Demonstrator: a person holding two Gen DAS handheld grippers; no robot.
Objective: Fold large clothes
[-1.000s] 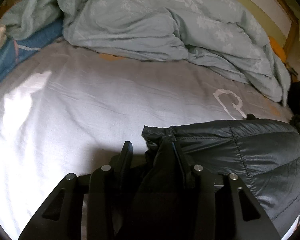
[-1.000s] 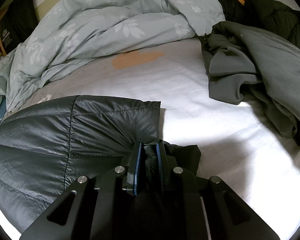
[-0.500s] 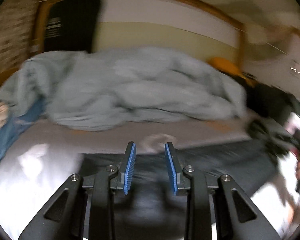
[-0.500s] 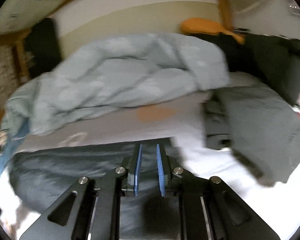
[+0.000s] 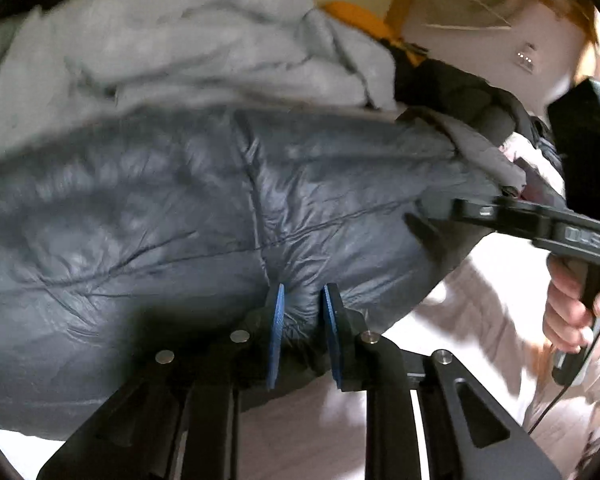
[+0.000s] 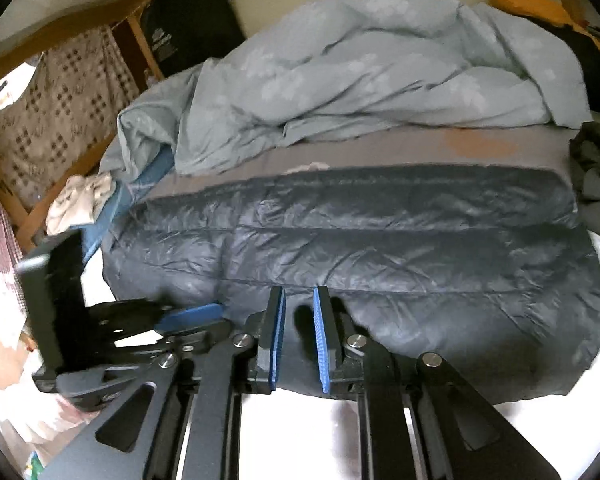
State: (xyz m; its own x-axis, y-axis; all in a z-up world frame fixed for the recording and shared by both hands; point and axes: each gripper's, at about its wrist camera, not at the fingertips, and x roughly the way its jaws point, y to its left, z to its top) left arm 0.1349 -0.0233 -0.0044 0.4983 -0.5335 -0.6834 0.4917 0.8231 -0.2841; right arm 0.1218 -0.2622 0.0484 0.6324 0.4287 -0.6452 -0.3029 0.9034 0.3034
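A dark grey quilted puffer jacket [image 6: 380, 236] lies folded across the bed; it fills the left wrist view [image 5: 160, 216]. My left gripper [image 5: 302, 300] is open, its blue pads on either side of a bulge at the jacket's near edge. My right gripper [image 6: 299, 300] is open at the jacket's near edge, with only shadow between the pads. The left gripper also shows in the right wrist view [image 6: 188, 314] at lower left, the right gripper in the left wrist view [image 5: 420, 220], held by a hand [image 5: 568, 316].
A rumpled pale blue duvet [image 6: 380, 76] lies behind the jacket. A grey garment [image 6: 596, 176] is piled at the right. An orange item [image 6: 528, 2] is at the back right. A wooden bed frame [image 6: 72, 24] and patterned fabric [image 6: 60, 112] stand at the left. The white sheet [image 6: 340, 432] is in front.
Both grippers let go of the jacket, lifted and swung, then came back down to its near edge. The jacket now lies as a wide folded band.
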